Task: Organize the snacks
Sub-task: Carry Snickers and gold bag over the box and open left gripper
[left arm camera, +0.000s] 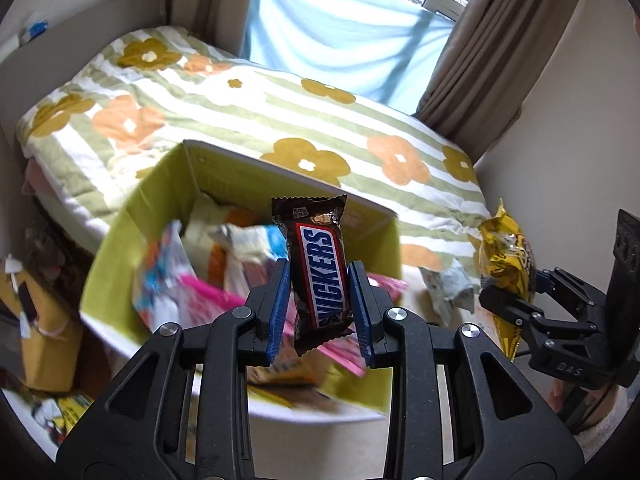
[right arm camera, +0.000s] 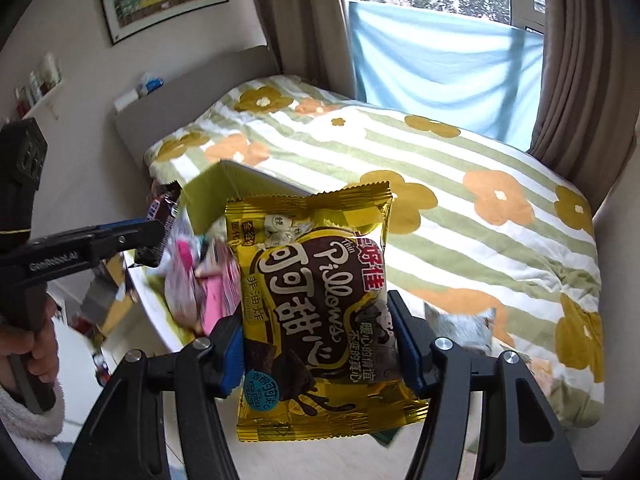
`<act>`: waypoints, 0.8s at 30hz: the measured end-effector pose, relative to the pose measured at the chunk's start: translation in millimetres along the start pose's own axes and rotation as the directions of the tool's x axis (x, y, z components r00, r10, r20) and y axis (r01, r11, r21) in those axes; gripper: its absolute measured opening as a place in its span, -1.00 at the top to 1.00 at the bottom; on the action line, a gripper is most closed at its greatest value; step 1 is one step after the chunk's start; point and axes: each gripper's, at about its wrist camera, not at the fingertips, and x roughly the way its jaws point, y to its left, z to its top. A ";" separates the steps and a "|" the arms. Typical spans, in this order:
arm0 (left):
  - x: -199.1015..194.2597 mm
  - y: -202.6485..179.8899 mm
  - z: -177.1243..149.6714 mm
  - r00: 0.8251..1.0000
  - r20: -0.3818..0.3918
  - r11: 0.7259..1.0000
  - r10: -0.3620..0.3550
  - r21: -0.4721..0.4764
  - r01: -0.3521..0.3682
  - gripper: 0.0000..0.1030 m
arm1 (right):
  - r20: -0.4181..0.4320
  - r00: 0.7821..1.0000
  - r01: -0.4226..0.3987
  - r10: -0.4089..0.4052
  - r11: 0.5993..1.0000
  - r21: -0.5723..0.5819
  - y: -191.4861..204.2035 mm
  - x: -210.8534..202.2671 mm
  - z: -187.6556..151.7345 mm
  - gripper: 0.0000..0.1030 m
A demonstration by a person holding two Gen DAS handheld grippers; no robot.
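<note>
My left gripper (left arm camera: pixel 319 280) is shut on a brown Snickers bar (left arm camera: pixel 318 268), held upright above a yellow-green box (left arm camera: pixel 120 236) with several snack packets inside. The right wrist view shows my right gripper (right arm camera: pixel 318 340) shut on a gold Pillows cocoa snack bag (right arm camera: pixel 316 308), lifted in front of the bed. In the left wrist view that gold bag (left arm camera: pixel 505 264) and the right gripper (left arm camera: pixel 524 292) appear at the right, level with the box. The left gripper (right arm camera: pixel 154 236) with the Snickers bar (right arm camera: pixel 160 208) shows at the left of the right wrist view, over the box (right arm camera: pixel 208 196).
A bed with a striped flower quilt (left arm camera: pixel 280 116) lies behind the box. A white crumpled wrapper (left arm camera: pixel 448 288) rests on the bed edge beside the box. Curtains and a blue cloth hang at the window. Clutter (left arm camera: pixel 40 320) sits left of the box. A person's hand (right arm camera: pixel 28 352) holds the left gripper handle.
</note>
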 end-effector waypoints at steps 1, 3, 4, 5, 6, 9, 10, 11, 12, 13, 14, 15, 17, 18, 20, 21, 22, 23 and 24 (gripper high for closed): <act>4.8 6.1 6.4 1.000 -0.008 1.000 -0.003 0.007 0.003 0.49 | 0.001 1.000 0.008 -0.008 1.000 0.009 7.5 7.7 8.3 -0.12; 21.4 24.5 25.6 0.999 -0.041 0.999 -0.012 0.031 0.013 0.49 | 0.000 1.000 0.017 -0.017 1.000 0.023 19.2 20.3 17.3 -0.12; 29.0 31.7 32.3 0.998 -0.057 0.999 -0.015 0.040 0.018 0.49 | -0.002 1.000 0.022 -0.022 0.999 0.032 23.9 27.3 21.5 -0.12; 36.8 37.7 36.8 0.997 -0.074 0.999 -0.018 0.049 0.021 0.49 | -0.003 1.000 0.026 -0.026 0.999 0.041 26.3 33.2 24.1 -0.12; 47.6 46.5 43.3 0.996 -0.091 0.998 -0.022 0.060 0.027 0.49 | -0.006 1.000 0.030 -0.030 0.998 0.054 28.9 40.3 26.9 -0.12; 71.2 63.9 55.3 0.990 -0.135 0.995 -0.037 0.082 0.048 0.49 | -0.029 0.998 0.050 -0.047 0.993 0.102 35.1 61.8 32.2 -0.12; 77.6 68.1 58.5 0.988 -0.147 0.994 -0.044 0.090 0.058 0.49 | -0.041 0.998 0.056 -0.051 0.991 0.123 36.1 67.4 33.1 -0.12; 82.7 69.4 59.8 0.987 -0.155 0.993 -0.047 0.099 0.063 0.49 | -0.050 0.997 0.059 -0.053 0.989 0.136 35.9 71.3 32.2 -0.12; 90.4 72.7 62.1 0.984 -0.171 0.991 -0.048 0.114 0.068 0.49 | -0.056 0.997 0.066 -0.059 0.987 0.143 37.4 74.2 32.2 -0.12; 95.1 74.4 63.3 0.982 -0.181 0.990 -0.048 0.124 0.072 0.48 | -0.066 0.996 0.077 -0.067 0.986 0.148 39.2 77.5 32.3 -0.12; 100.4 75.9 63.9 0.980 -0.194 0.988 -0.053 0.134 0.080 0.45 | -0.075 0.994 0.085 -0.074 0.985 0.152 41.0 80.5 32.9 -0.12; 104.9 75.6 63.4 0.977 -0.207 0.986 -0.057 0.140 0.087 0.28 | -0.080 0.994 0.092 -0.081 0.983 0.157 42.0 83.0 33.2 -0.12; 108.6 79.7 64.0 0.976 -0.211 0.986 -0.046 0.145 0.077 -0.54 | -0.088 0.992 0.099 -0.086 0.981 0.169 41.4 86.9 34.5 -0.12; 106.9 82.3 64.1 0.981 -0.190 0.987 -0.037 0.145 0.066 -0.94 | -0.092 0.992 0.106 -0.090 0.979 0.176 41.4 89.1 34.6 -0.12; 98.6 87.0 63.8 0.987 -0.154 0.987 -0.054 0.142 0.076 -0.99 | -0.101 0.990 0.111 -0.094 0.977 0.183 40.0 92.7 35.3 -0.12; 96.5 88.0 62.7 0.986 -0.157 0.985 -0.054 0.151 0.078 -0.99 | -0.106 0.990 0.112 -0.094 0.976 0.185 38.1 93.4 37.0 -0.12; 95.6 89.1 61.5 0.986 -0.159 0.985 -0.043 0.157 0.068 -0.99 | -0.109 0.989 0.115 -0.096 0.976 0.187 39.2 94.9 37.6 -0.12; 94.0 90.0 59.4 0.987 -0.159 0.985 -0.035 0.161 0.061 -0.99 | -0.115 0.989 0.118 -0.097 0.975 0.189 40.4 97.0 38.7 -0.12; 92.5 91.6 57.2 0.987 -0.160 0.985 -0.032 0.160 0.058 -0.99 | -0.118 0.988 0.120 -0.098 0.974 0.193 39.8 98.0 39.8 -0.12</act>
